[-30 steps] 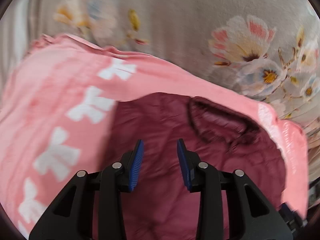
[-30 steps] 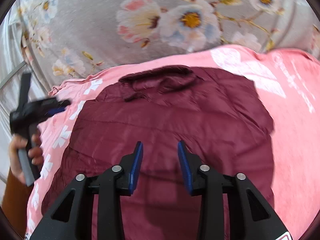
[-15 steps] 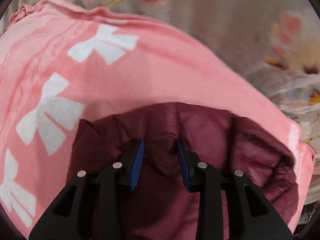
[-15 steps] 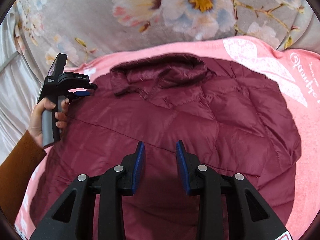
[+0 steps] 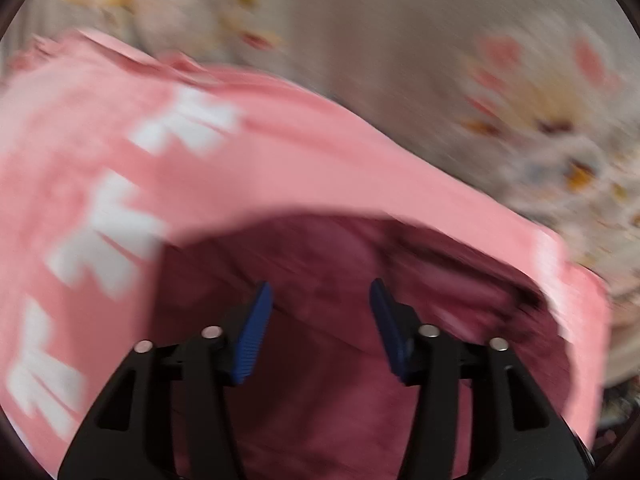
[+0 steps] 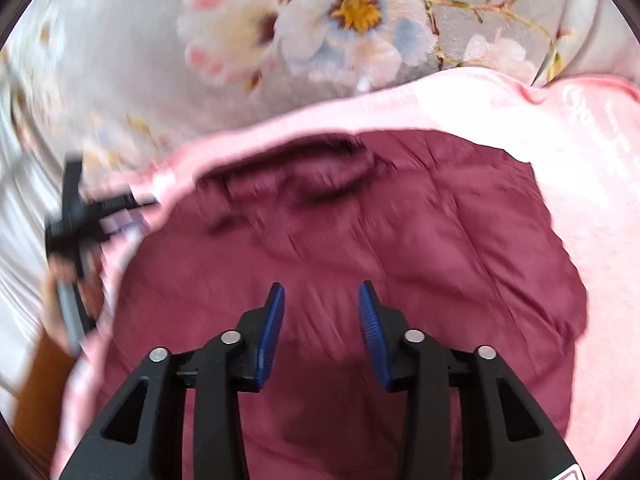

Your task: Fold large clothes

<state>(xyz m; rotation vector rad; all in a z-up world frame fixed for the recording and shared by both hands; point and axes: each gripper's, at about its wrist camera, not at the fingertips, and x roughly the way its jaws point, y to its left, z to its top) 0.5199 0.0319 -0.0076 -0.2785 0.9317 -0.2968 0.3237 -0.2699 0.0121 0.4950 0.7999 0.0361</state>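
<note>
here, bottom centre of each view, the right gripper (image 6: 320, 296) and left gripper (image 5: 320, 292) hang with fingers spread, grasping nothing. directly ahead and beneath both lies the jacket (image 6: 360, 240), flat on a pink blanket (image 6: 592, 200); its long axis runs from lower frame up to the collar (image 6: 292, 168) at upper centre. the left gripper sits by the jacket's left edge, so that hand is probably nearer the next fold. beyond, a floral sheet (image 6: 120, 80) fills the upper frame. both views are blurred.

White script on pink blanket (image 6: 592, 184) too blurred to read.
</note>
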